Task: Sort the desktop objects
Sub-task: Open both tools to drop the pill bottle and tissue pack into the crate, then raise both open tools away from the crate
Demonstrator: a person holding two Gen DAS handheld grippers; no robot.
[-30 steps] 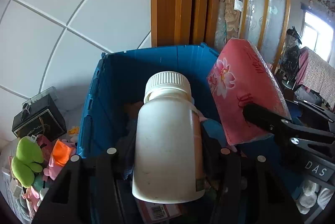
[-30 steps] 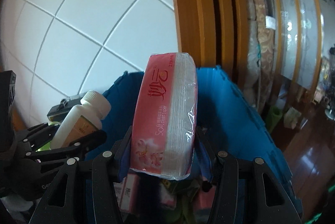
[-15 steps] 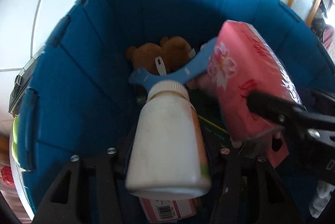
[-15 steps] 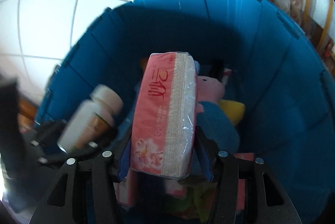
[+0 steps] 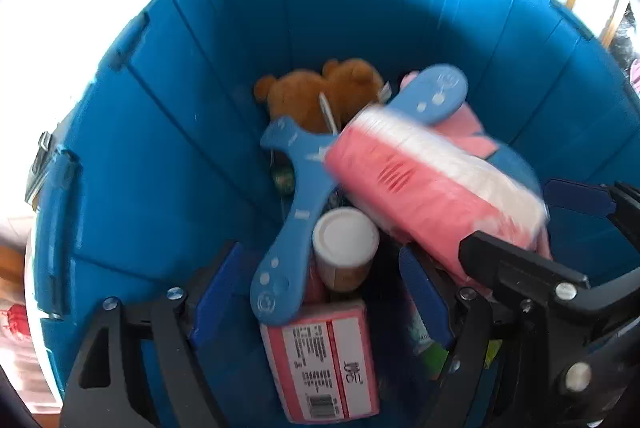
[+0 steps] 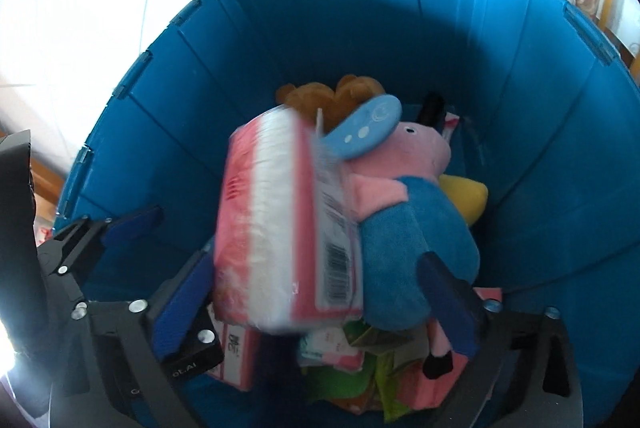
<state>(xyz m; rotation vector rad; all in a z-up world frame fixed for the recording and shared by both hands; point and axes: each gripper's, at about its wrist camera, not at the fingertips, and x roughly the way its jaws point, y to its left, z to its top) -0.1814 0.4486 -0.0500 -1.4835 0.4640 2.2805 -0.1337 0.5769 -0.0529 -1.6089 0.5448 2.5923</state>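
Both grippers point down into a blue bin (image 5: 192,132), also in the right wrist view (image 6: 540,108). My left gripper (image 5: 320,292) is open; the white bottle (image 5: 345,248) lies free in the bin between its fingers, cap toward me. My right gripper (image 6: 316,292) is open; the pink tissue pack (image 6: 280,228) is blurred and loose between its fingers, above the bin's contents. The pack (image 5: 432,188) and the right gripper (image 5: 560,268) also show in the left wrist view.
The bin holds a brown bear plush (image 5: 320,92), a blue boomerang-shaped toy (image 5: 304,196), a pink pig plush in blue (image 6: 412,212), another pink tissue pack (image 5: 324,360) and green packets (image 6: 376,368). White tiled wall and wooden frames stand behind.
Both grippers have tipped down into the bin and opened. The bottle has left the left gripper and dropped in. The tissue pack has come loose from the right gripper and is turning as it falls.
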